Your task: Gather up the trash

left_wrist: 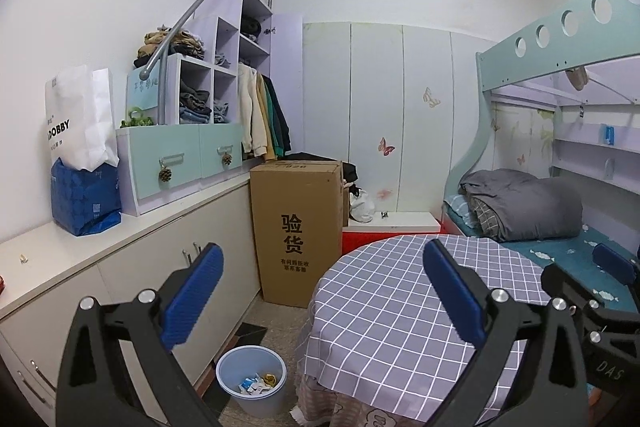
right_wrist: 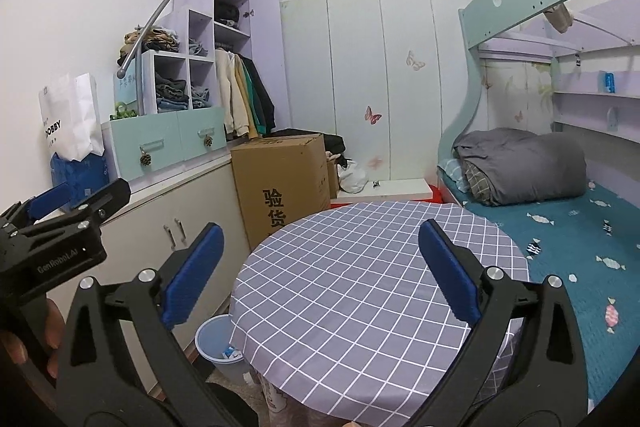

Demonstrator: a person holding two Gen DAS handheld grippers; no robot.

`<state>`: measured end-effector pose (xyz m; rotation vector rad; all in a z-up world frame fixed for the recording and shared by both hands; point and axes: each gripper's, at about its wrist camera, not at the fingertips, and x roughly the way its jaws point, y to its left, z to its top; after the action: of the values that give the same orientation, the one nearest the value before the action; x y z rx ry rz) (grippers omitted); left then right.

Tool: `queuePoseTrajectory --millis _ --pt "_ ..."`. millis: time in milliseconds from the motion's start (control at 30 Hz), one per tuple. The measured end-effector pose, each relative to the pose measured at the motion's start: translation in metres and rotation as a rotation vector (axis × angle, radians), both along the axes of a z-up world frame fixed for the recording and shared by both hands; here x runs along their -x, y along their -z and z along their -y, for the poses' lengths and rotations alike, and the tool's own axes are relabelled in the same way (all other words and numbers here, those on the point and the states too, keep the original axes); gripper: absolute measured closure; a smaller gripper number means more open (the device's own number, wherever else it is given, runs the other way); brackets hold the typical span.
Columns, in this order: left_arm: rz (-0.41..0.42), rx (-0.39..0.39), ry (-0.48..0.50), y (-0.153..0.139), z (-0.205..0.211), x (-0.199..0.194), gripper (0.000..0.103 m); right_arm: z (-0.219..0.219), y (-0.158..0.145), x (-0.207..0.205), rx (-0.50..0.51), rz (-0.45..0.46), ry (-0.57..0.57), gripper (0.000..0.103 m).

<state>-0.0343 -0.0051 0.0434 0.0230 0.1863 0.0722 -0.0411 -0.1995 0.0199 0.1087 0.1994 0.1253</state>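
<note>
A: From the left wrist, the left tool (left_wrist: 323, 293) is seen wide and empty. The bin (left_wrist: 251, 379) stands below it, trash (left_wrist: 256, 383) inside; the bench (left_wrist: 400, 291) ahead looks bare.

B: From the right wrist, the right tool (right_wrist: 320, 273) is also spread, nothing held. Collecting seems done; any stray scrap must be sought next.

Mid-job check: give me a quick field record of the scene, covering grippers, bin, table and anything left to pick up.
left gripper: open, nothing between the jaws
right gripper: open, nothing between the jaws
bin: light blue, on the floor between table and cabinet, wrappers inside
table: round, grey checked cloth, no trash visible on top
cardboard box: upright behind the bin
loose trash: a small scrap on the cabinet top; what it is cannot be told
</note>
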Motion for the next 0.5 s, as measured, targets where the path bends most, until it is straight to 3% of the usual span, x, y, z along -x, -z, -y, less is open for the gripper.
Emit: queuePoseTrajectory --millis 500 --pt "-0.019 -0.027 0.005 0.008 0.003 -0.006 0.005 -0.005 0.011 -0.006 0.006 -0.037 -0.008 0.007"
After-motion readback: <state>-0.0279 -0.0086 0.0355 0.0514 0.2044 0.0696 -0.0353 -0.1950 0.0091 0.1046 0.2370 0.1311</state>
